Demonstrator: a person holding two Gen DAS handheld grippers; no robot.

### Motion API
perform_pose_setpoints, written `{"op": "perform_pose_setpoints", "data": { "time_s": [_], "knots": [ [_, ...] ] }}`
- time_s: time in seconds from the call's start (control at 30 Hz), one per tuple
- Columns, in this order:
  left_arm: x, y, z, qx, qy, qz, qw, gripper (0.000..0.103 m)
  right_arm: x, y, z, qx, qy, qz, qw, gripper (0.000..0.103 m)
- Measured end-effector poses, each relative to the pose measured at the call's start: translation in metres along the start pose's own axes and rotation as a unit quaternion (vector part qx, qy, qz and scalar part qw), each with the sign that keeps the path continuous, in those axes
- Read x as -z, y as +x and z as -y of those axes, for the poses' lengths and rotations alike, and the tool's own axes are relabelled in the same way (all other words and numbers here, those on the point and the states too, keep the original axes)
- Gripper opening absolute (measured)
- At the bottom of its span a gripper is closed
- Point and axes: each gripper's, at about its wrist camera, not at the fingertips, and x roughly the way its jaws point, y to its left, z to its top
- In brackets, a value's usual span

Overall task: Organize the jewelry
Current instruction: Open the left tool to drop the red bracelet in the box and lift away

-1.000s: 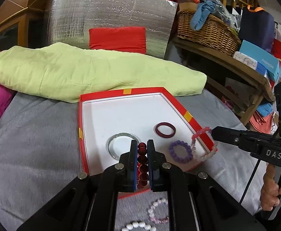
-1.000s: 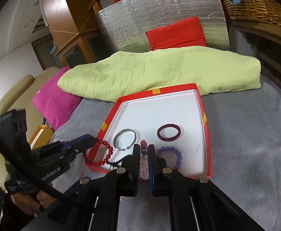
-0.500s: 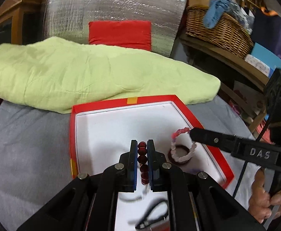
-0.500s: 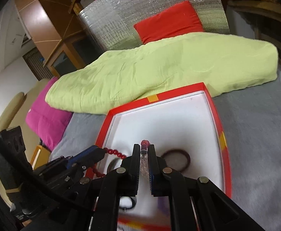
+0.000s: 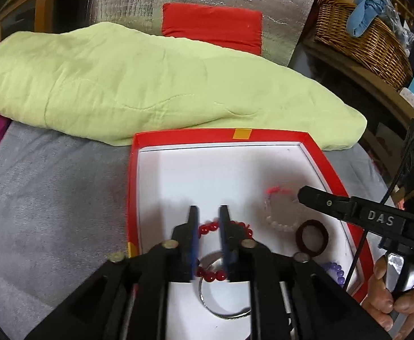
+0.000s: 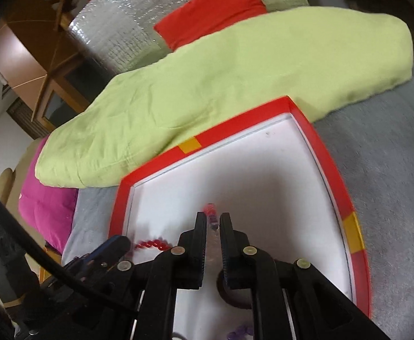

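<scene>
The step in hand is setting two bracelets down inside the red-rimmed tray (image 5: 263,134), which sits on the grey-covered bed (image 5: 51,212) just in front of a green quilt (image 5: 150,85).

The left hand-held gripper (image 5: 208,212) stands with its fingers well apart over the tray's near left part. The red bead bracelet (image 5: 207,228) shows between and below them with no finger visibly pressing on it. It looks let go, so a straight lift upward is the clean exit, to keep the fingers from dragging the beads.

The right hand-held gripper (image 6: 213,218) has a narrow gap, and the pink-and-white bead bracelet (image 5: 277,223) is in that gap. I cannot tell whether it is pinched or already loose (both views blur it). It hangs over the white floor toward the tray's right edge. Lowering it until the loop rests flat before opening should stop it from swinging onto its neighbours.

Free floor lies toward the tray's far edge, which seems the better landing spot. A dark red bangle (image 5: 311,238) lies just beside the bracelet, a purple bead bracelet (image 5: 335,272) is near the right edge, and a silver bangle (image 5: 226,315) sits toward the near edge.

The red bracelet is a loop of glossy round beads. The other has pale pearly beads with a pink stretch at the top.
</scene>
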Motion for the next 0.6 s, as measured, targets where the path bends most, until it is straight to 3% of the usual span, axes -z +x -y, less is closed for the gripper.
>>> {"op": "perform_pose_setpoints", "data": {
  "time_s": [0.07, 0.1, 0.3, 0.6],
  "knots": [
    [0.001, -0.009, 0.002, -0.016, 0.007, 0.016, 0.9997, 0.045, 0.001, -0.005, 0.003, 0.007, 0.004, 0.001, 1.000, 0.033],
    [0.000, -0.013, 0.002, -0.020, 0.009, 0.021, 0.9995, 0.048, 0.001, -0.009, 0.003, 0.010, 0.002, 0.006, 1.000, 0.035],
    [0.008, -0.049, 0.000, -0.037, -0.007, 0.042, 0.9984, 0.056, 0.012, -0.046, 0.003, 0.013, -0.012, 0.033, 0.999, 0.036],
    [0.047, -0.099, 0.009, -0.100, 0.040, 0.056, 0.9926, 0.066, 0.055, -0.102, -0.011, 0.011, -0.068, 0.032, 0.997, 0.036]
  ]
}}
